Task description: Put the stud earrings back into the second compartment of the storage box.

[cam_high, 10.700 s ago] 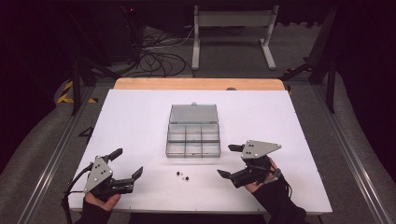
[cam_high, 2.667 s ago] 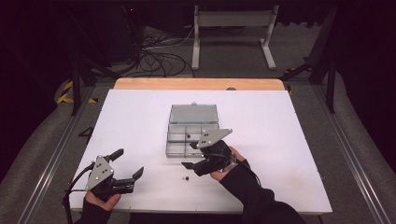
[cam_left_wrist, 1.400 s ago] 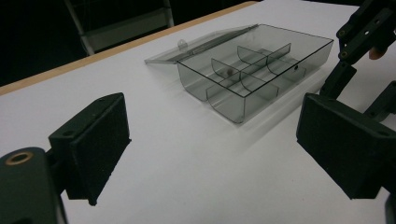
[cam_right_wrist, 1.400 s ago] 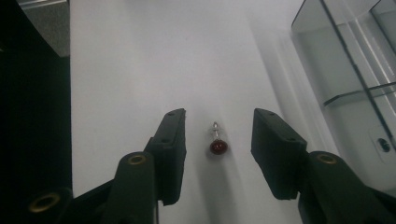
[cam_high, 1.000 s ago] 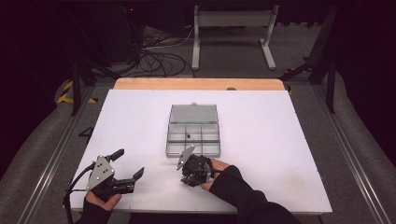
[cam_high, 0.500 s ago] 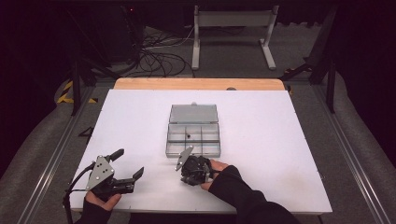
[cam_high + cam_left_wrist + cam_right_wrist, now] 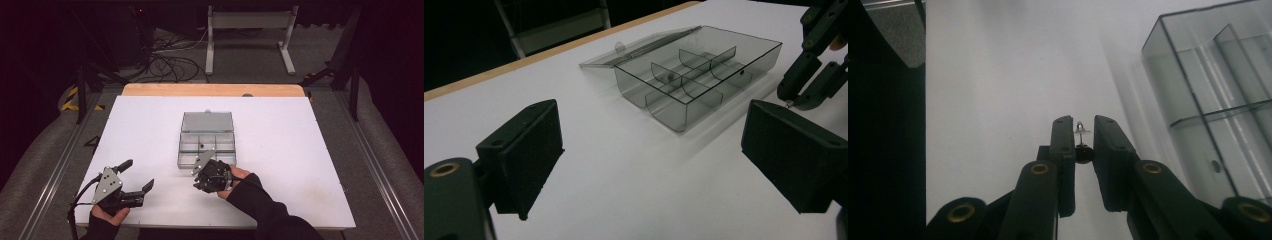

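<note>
A small black-headed stud (image 7: pixel 1082 150) is pinched between the closed jaws of the right gripper (image 7: pixel 212 176), just in front of a clear compartment box (image 7: pixel 206 142).

The box lies open on the white table (image 7: pixel 310 165), lid laid back, one small dark piece (image 7: pixel 201 146) in a middle cell. The left gripper (image 7: pixel 131 189) rests near the table's front left, jaws wide apart and empty. Judged step: carrying the stud to the box; next calls for reaching over a cell and releasing.

The white table (image 7: pixel 300 150) is seen from above and behind the person, looking forward and down. It is viewed low and close along each gripper's jaws; the clear compartment box (image 7: pixel 206 141) (image 7: pixel 696 70) (image 7: pixel 1218 95) is shared by all views.
</note>
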`<action>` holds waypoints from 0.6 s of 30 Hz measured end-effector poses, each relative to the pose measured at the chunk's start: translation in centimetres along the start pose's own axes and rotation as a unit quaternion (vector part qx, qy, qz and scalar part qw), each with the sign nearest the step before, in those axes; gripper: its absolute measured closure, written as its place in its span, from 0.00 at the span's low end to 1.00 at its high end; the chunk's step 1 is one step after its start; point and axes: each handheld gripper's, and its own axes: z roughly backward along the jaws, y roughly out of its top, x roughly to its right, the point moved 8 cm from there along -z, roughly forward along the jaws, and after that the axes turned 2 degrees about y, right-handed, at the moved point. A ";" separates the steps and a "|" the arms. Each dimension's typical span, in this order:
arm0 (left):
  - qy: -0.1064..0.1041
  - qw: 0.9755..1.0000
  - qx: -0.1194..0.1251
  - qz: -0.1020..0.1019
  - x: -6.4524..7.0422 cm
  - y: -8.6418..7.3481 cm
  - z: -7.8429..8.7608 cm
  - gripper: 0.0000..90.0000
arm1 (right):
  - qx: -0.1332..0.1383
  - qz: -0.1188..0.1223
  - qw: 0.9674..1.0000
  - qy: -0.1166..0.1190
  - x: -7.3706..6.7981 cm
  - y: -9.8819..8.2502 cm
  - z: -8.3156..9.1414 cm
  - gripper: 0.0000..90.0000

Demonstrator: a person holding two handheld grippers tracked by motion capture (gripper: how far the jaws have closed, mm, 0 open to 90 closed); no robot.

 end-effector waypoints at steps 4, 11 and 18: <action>0.001 1.000 0.001 -0.001 0.0 0.0 0.0 0.11 | 0.003 0.002 1.000 -0.007 0.4 0.3 0.8 0.89; 0.001 1.000 0.001 -0.002 0.0 0.0 0.0 0.11 | 0.014 0.001 1.000 -0.014 0.8 0.7 1.7 0.88; 0.001 1.000 0.001 -0.001 -0.1 0.0 0.0 0.11 | 0.026 -0.008 0.999 -0.024 1.8 1.3 2.9 0.88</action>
